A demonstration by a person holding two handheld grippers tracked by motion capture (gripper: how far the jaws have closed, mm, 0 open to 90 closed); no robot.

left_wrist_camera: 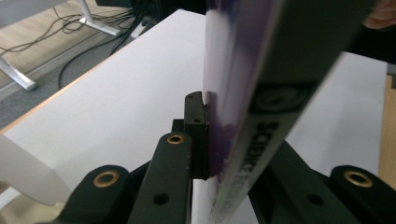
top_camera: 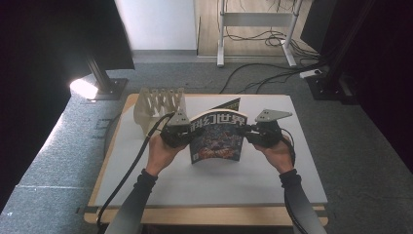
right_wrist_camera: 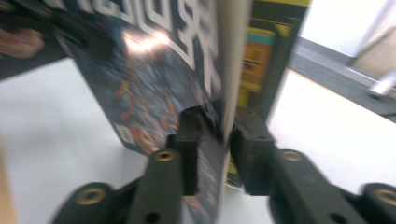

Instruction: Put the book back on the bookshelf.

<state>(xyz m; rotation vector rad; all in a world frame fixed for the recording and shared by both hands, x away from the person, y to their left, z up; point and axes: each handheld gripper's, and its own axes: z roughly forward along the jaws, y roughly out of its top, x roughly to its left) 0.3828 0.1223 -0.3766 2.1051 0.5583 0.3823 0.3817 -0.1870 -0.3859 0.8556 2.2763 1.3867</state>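
Magazine (top_camera: 216,136) is held upright, pinched shut at 9 o'clock by the left gripper (top_camera: 182,132) and at 3 by the right gripper (top_camera: 251,130); both grips should be kept level.

The high view is dim at both side edges, with a hot white glare patch (top_camera: 84,88) on the floor at upper left. The right gripper view is smeared by motion blur (the magazine cover (right_wrist_camera: 154,88) carries a small glare spot); the left gripper view's foreground is soft.

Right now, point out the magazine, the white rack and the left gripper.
magazine (top_camera: 217,139), high view, front cover.
white rack (top_camera: 158,105), high view, its slotted top.
left gripper (top_camera: 181,135), high view, between its jaws at the magazine's edge.
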